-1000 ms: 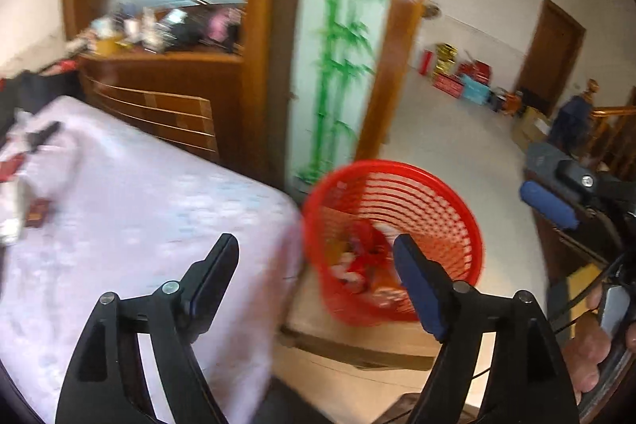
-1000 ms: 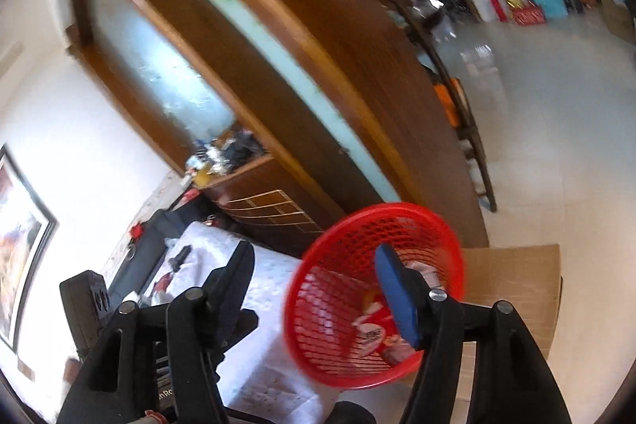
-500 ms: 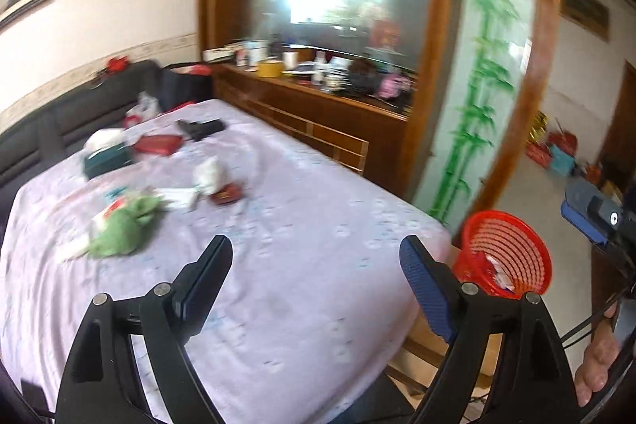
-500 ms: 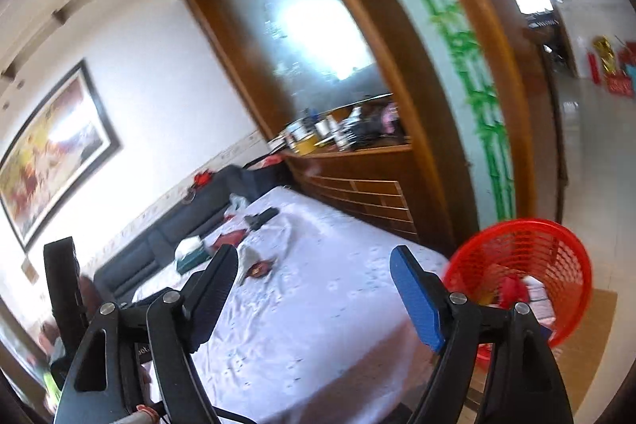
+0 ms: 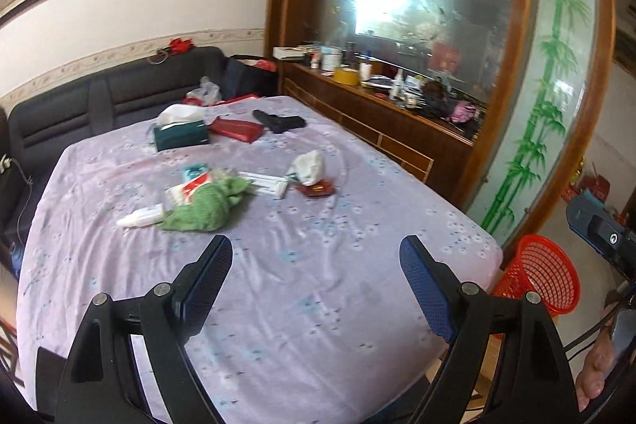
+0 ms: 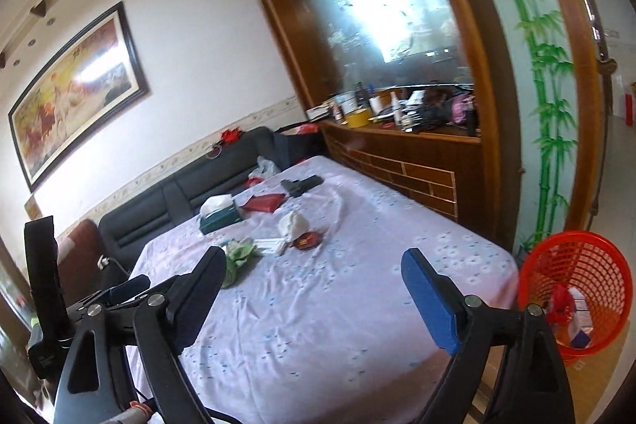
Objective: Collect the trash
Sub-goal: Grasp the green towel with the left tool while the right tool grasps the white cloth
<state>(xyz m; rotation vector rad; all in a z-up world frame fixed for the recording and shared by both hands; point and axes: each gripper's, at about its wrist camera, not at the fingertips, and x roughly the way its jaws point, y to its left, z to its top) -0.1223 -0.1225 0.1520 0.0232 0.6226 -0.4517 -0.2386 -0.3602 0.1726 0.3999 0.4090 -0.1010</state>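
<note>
A table with a lilac cloth (image 5: 278,285) (image 6: 338,304) carries litter: a crumpled white tissue (image 5: 308,165) (image 6: 293,224), a small red packet (image 5: 316,190) (image 6: 308,240), a flat white box (image 5: 267,184), a green cloth (image 5: 206,205) (image 6: 238,253), a white tube (image 5: 141,216) and a red-and-white wrapper (image 5: 187,187). A red mesh basket (image 5: 544,273) (image 6: 576,285) holding some trash stands on the floor at the table's right corner. My left gripper (image 5: 316,273) and right gripper (image 6: 314,285) are both open and empty above the table's near side.
At the table's far end lie a green tissue box (image 5: 181,136), a red wallet (image 5: 236,129) and a black object (image 5: 280,122). A dark sofa (image 5: 119,98) runs behind. A cluttered wooden counter (image 5: 389,102) and a bamboo-painted partition (image 5: 556,66) stand on the right.
Both grippers have swung left from the red basket to face the table. The basket has shifted to the right edge of both views. Both stay open and empty.
</note>
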